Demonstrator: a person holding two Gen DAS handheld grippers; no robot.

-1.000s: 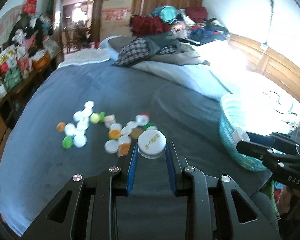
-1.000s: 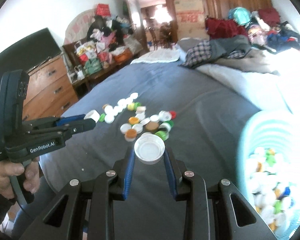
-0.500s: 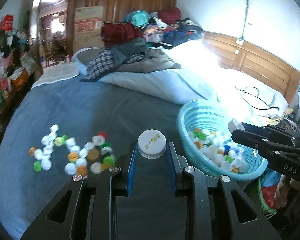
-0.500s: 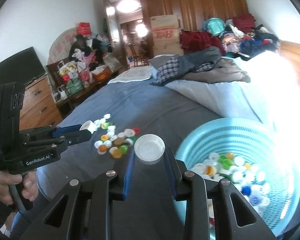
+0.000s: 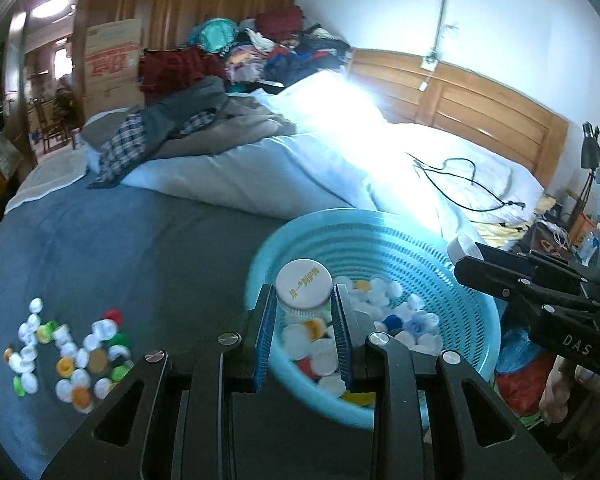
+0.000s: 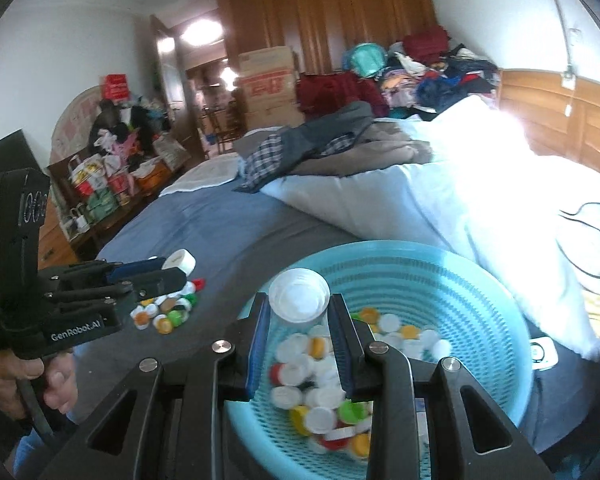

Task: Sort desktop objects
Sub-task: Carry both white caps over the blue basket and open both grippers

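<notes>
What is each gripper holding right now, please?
Left gripper: shut on a white plastic cap with yellow lettering.
Right gripper: shut on an upturned white plastic cap.

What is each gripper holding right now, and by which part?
Left gripper: white printed cap, clamped across its side wall. Right gripper: white cap, hollow side up, likewise.

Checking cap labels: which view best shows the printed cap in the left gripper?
The left wrist view: the printed cap faces the camera, its yellow lettering visible, clamped in the left gripper. The right wrist view shows it only edge-on at that gripper's tip.
</notes>
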